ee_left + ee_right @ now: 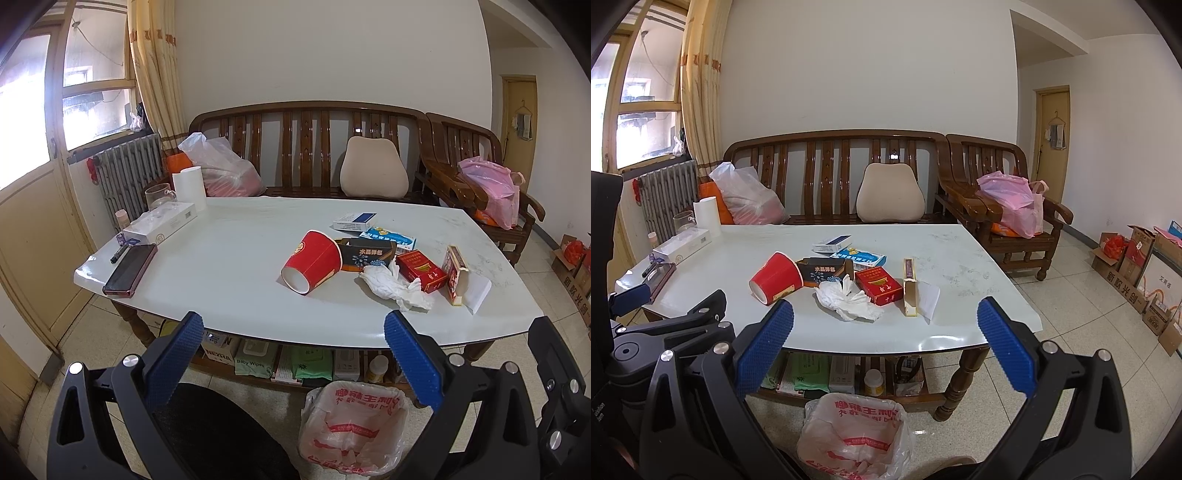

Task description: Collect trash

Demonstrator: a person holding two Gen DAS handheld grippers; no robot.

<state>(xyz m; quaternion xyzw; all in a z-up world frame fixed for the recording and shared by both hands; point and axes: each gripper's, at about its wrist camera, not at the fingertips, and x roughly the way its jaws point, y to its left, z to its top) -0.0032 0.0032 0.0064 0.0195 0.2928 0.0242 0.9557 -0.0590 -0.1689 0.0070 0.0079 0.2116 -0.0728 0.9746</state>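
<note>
White table in a living room carries the trash: a tipped red paper cup, crumpled tissue, a red cigarette pack and small boxes clustered right of centre. Below its near edge stands a bag-lined bin. Left claw and right claw hover spread wide, empty.

I see the table at frame centre; the cup, tissue and packet lie right of centre on it. The bin bag sits below its near edge.
</note>
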